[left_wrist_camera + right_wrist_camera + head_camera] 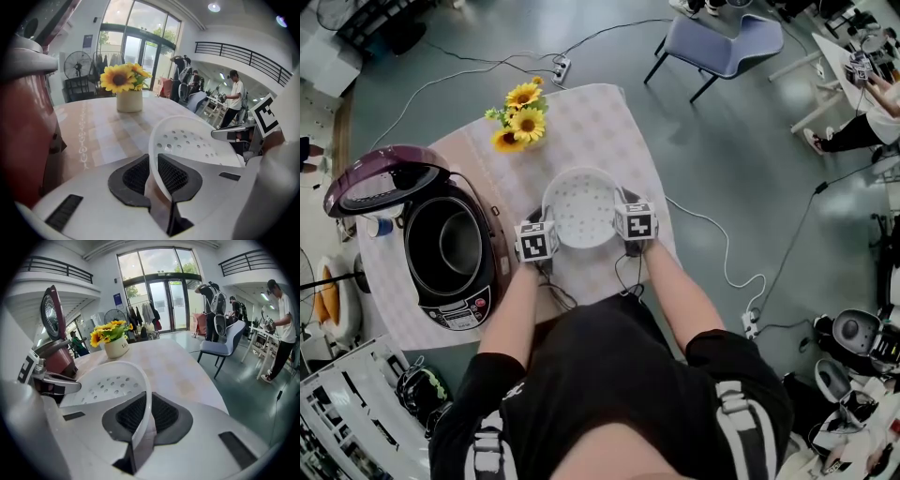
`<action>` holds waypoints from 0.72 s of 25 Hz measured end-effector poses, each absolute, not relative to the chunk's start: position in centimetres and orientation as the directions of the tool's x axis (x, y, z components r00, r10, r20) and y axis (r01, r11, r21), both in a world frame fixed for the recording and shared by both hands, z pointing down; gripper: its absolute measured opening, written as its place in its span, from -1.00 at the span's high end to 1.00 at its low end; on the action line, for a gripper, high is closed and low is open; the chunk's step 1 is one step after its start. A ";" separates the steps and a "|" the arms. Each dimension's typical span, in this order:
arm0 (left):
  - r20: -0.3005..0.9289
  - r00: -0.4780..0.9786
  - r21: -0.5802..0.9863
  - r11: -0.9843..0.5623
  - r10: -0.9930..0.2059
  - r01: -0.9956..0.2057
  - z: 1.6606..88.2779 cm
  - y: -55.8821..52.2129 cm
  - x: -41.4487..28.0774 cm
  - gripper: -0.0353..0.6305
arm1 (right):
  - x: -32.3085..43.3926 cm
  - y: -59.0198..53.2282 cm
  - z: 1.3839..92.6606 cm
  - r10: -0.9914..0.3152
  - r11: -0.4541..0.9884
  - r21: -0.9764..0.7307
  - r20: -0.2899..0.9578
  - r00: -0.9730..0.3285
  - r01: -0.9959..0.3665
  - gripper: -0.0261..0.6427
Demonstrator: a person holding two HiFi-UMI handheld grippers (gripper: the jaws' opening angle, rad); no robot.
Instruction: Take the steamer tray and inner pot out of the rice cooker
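My left hand-held gripper (153, 174) and right hand-held gripper (147, 414) pinch opposite rims of the steamer tray (581, 211) near the tabletop's (600, 122) front edge. The inner pot (450, 246) lies left, nearer my left hand.

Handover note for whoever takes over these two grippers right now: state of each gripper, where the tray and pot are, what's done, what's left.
Left gripper: shut on the left rim of the steamer tray.
Right gripper: shut on its right rim.
Tray: out of the rice cooker, held low over the table beside it; I cannot tell whether it touches the table.
Inner pot: in the cooker, lid open.
Done: tray lifted out.
Left: set the tray down, release, take out the pot.
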State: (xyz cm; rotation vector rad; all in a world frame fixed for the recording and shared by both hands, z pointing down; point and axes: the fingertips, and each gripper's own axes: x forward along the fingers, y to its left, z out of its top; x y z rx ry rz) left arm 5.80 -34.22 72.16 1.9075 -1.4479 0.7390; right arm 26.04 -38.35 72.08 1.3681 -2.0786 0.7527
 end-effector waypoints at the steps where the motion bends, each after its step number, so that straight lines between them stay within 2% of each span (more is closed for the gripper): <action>1: 0.749 0.238 0.140 -0.203 -0.619 -0.969 72.1 -34.2 5.8 0.74 | 26.0 -38.3 72.2 -0.626 0.328 -0.154 0.703 -0.337 -0.932 0.82; 7: 0.763 0.223 0.129 -0.196 -0.606 -0.972 71.9 -34.1 5.5 0.67 | 25.9 -38.3 71.9 -0.604 0.310 -0.184 0.719 -0.343 -0.933 0.81; 9: 0.758 0.221 0.132 -0.188 -0.614 -0.973 71.1 -34.0 5.3 0.62 | 26.1 -38.3 71.1 -0.620 0.304 -0.204 0.699 -0.355 -0.931 0.70; 11: 0.731 0.217 0.114 -0.197 -0.647 -0.974 69.6 -34.1 5.0 0.59 | 26.4 -38.6 69.7 -0.650 0.296 -0.200 0.674 -0.350 -0.934 0.68; 15: 0.637 0.205 0.091 -0.192 -0.743 -0.977 64.9 -34.5 4.3 0.58 | 26.7 -39.5 64.3 -0.743 0.283 -0.213 0.568 -0.354 -0.935 0.69; 18: 0.531 0.204 0.067 -0.199 -0.823 -0.978 60.3 -34.8 4.5 0.58 | 27.2 -39.9 58.6 -0.833 0.271 -0.227 0.433 -0.346 -0.935 0.69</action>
